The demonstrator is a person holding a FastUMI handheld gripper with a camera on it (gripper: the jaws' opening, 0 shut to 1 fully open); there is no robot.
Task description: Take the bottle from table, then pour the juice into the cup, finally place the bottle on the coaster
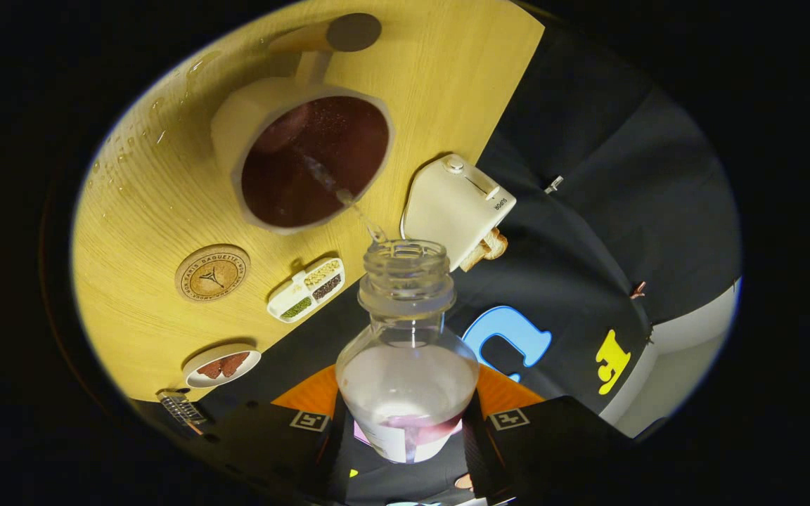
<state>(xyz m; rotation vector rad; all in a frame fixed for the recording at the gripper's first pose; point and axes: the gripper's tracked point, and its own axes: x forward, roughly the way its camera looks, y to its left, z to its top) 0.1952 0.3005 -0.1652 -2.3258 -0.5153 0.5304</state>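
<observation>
My gripper (406,430) is shut on a clear bottle (407,351), both fingers pressing its lower body. The uncapped bottle is tipped, its open mouth (405,253) pointing toward a white cup (299,158) on the wooden table (152,211). A thin stream (356,207) runs from the mouth into the cup, which holds dark red juice. Only a little reddish liquid shows low in the bottle. A round cork coaster (212,273) lies on the table beside the cup, well beyond my fingers.
A white toaster (455,207) with a bread slice stands near the table's edge. A small white tray (305,289) of grains lies by the coaster, a small plate (221,366) closer to me. Water droplets (124,151) dot the table past the cup.
</observation>
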